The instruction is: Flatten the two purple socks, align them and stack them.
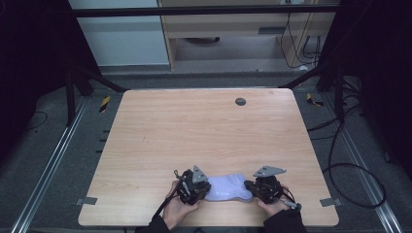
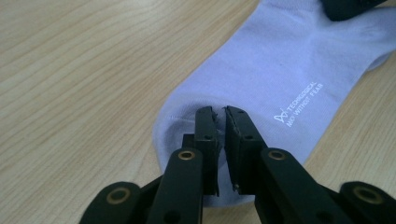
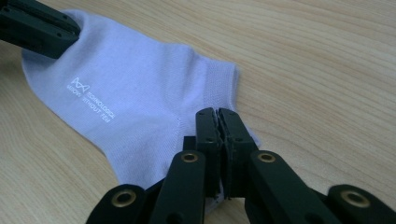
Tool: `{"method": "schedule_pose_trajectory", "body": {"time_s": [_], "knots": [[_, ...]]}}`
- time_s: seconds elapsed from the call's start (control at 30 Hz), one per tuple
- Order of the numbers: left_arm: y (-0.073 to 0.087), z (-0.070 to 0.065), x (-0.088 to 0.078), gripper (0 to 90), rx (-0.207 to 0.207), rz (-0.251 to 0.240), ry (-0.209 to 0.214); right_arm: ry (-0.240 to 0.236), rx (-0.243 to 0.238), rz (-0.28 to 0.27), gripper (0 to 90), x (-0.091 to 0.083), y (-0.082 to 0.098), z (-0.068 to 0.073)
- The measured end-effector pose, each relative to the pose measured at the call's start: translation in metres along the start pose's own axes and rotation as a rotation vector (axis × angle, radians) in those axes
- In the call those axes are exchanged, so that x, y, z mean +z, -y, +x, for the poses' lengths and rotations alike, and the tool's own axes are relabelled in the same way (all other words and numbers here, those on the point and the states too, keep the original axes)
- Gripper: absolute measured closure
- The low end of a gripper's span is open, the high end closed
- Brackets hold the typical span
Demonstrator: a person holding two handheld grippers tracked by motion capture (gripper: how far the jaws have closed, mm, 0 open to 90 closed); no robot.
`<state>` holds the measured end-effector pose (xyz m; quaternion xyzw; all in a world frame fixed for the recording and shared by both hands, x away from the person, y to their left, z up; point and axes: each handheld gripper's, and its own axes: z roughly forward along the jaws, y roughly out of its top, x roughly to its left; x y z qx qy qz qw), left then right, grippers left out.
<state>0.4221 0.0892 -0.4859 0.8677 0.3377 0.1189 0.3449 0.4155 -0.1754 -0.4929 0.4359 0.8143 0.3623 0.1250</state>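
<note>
The sock [image 1: 226, 187] is pale blue and lies flat on the bench [image 1: 194, 131], low in the high view, a little right of the middle. It stretches between the two grippers.

On the left of that view, the left gripper [image 1: 201, 189] sits at the toe end of the sock. In the left gripper view its fingers [image 2: 208, 128] are nearly together, with a thin gap, and they seem to pinch a bit of the toe cloth. White letters [image 2: 299, 105] show on the sock, right of the middle of that frame.

On the right of the high view, the right gripper [image 1: 248, 188] sits at the other end, by the sock's opening. In the right gripper view its fingers [image 3: 208, 130] are pressed tight together on the edge of the sock near the cuff. The other gripper's dark jaws sit at the upper left of that frame, on the toe.

Each hand holds one end, so I think the person wants to keep the sock flat and straight, maybe to fold or lift it.
</note>
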Motion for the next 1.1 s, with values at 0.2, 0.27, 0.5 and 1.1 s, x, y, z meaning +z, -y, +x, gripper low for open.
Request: {"method": "schedule_pose_trajectory", "body": {"time_s": [0.2,0.27,0.5,1.1], "knots": [[-0.007,0.013,-0.022,73.5,-0.028,-0.086,-0.025,0.008,0.02,-0.078,78.9,-0.012,-0.002,-0.007],[-0.007,0.019,-0.029,69.4,-0.043,-0.111,-0.041,0.039,0.024,-0.113,72.7,-0.016,-0.002,-0.013],[0.001,0.047,-0.041,53.1,-0.092,-0.15,-0.072,0.143,0.062,-0.195,49.0,-0.022,0.001,-0.034],[0.048,0.114,-0.074,35.9,-0.166,-0.161,-0.208,0.246,0.136,-0.217,24.9,-0.029,0.015,-0.067]]}}
